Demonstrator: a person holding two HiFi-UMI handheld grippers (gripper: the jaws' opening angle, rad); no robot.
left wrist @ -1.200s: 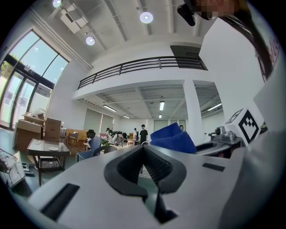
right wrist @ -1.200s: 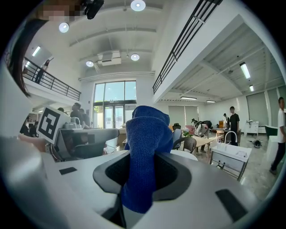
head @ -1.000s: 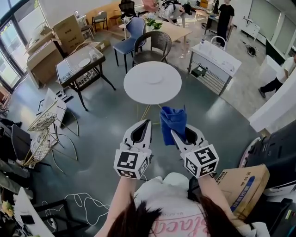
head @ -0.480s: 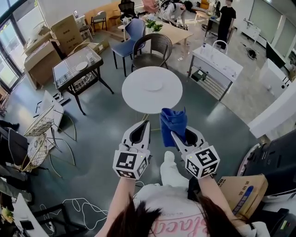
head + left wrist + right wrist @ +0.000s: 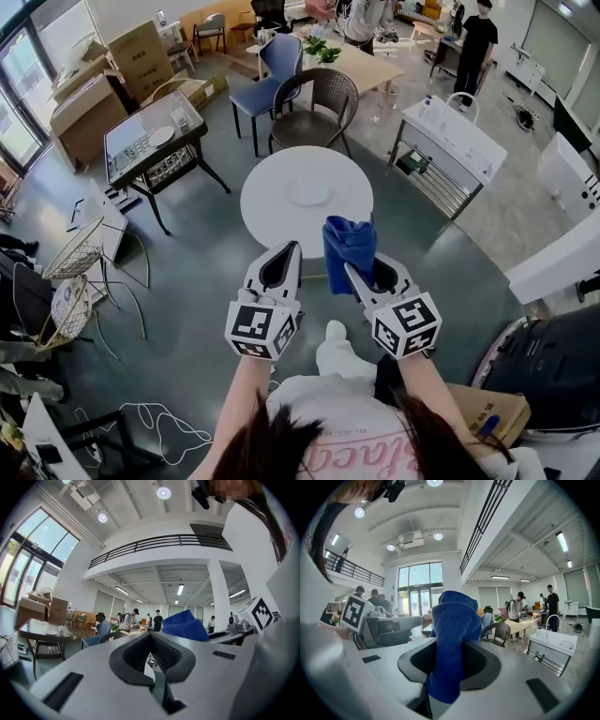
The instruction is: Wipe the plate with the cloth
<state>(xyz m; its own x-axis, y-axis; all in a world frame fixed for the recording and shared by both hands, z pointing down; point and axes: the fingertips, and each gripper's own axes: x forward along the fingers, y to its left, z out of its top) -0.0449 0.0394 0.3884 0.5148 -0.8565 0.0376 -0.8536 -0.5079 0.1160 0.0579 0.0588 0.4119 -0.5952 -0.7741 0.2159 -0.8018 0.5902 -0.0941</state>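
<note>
The white plate (image 5: 307, 193) lies mid-way across the round tabletop (image 5: 267, 217), ahead of both arms and well apart, more in line with the left hand-held gripper (image 5: 294, 247), whose jaws are pressed together on nothing. The right hand-held gripper (image 5: 349, 268) pinches the blue cloth (image 5: 349, 242). Since a second ago the tabletop has drawn nearer, with both grips unchanged

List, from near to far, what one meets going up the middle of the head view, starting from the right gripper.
right gripper → blue cloth shut in its jaws → round white table → white plate on it → dark wicker chair → wooden table with plants
</note>
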